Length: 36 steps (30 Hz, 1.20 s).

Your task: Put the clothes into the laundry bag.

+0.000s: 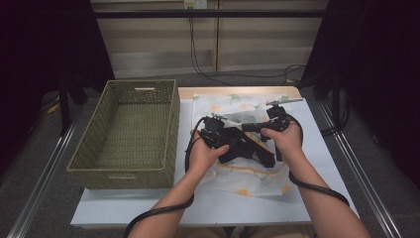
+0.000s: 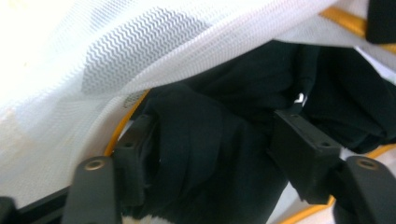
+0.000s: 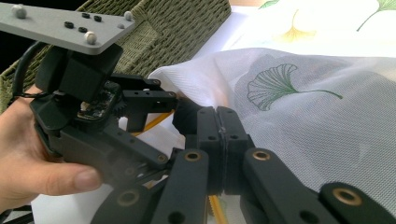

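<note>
L tool (image 2: 219, 158): I see its jaws apart w/ black garment (image 2: 210, 140) between them, pads prob. not pressing; garment sits inside mesh bag mouth.
R tool (image 3: 219, 140): jaws pinched tight on mesh bag (image 3: 299, 93) edge, by orange trim.
High view: both tools meet over bag mid-tabletop (image 1: 208, 203); wicker basket (image 1: 126, 134) beside it, left.
R tool view: green leaf print on mesh, L tool's grey plate.

The basket (image 1: 126, 134) is set on the table (image 1: 208, 203) at nine o'clock of the mesh bag (image 1: 237, 106), just beside it. A dark garment (image 2: 219, 154) is tucked in the bag's mouth (under the lifted mesh), at six o'clock of the bag's far end, between both grippers.
</note>
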Each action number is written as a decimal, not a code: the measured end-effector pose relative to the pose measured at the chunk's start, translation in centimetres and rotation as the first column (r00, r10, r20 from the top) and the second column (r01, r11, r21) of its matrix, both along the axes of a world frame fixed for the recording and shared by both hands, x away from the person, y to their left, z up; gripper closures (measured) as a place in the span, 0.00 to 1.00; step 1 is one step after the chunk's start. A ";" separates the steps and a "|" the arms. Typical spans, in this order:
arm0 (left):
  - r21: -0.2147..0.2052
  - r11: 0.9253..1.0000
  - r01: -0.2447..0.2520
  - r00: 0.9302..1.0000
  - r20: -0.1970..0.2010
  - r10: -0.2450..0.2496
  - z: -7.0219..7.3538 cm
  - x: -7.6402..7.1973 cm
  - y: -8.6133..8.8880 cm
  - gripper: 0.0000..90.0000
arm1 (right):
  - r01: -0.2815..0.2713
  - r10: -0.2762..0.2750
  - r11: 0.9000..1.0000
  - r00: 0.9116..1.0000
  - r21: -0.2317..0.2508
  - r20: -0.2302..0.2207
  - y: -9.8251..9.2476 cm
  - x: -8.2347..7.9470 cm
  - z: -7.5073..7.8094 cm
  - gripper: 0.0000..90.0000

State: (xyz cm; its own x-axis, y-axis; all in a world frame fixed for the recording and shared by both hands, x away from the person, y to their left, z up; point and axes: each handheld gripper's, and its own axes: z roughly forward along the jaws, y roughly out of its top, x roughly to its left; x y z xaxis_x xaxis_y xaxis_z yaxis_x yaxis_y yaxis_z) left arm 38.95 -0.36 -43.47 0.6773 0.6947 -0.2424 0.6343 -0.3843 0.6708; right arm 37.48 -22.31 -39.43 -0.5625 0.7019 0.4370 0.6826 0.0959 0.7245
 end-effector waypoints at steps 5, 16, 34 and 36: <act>0.014 1.000 0.024 1.000 0.009 -0.024 0.1 -0.5 0.3 0.24 | -0.005 0.005 1.000 1.000 -0.004 0.000 0.1 0.0 0.0 1.00; 0.035 0.998 0.050 0.999 0.005 -0.050 0.4 -1.8 0.8 0.20 | -0.009 0.009 1.000 1.000 -0.008 -0.002 0.1 0.2 -0.1 1.00; 0.068 0.995 0.067 0.998 -0.020 -0.065 1.0 -2.6 2.4 0.31 | -0.012 0.012 1.000 1.000 -0.011 -0.001 0.1 0.3 -0.2 1.00; 0.068 0.995 0.072 0.997 -0.028 -0.070 0.8 -2.6 2.5 0.34 | -0.012 0.012 1.000 1.000 -0.009 0.000 0.1 0.3 -0.1 1.00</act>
State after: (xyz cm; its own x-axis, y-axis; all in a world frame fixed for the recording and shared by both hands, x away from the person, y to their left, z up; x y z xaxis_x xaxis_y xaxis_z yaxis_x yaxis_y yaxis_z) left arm 36.31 2.11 -42.69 0.7199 0.6605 -0.2132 0.6200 -0.4739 0.6253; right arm 37.78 -22.23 -39.56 -0.5707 0.6994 0.4303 0.6813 0.1106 0.7236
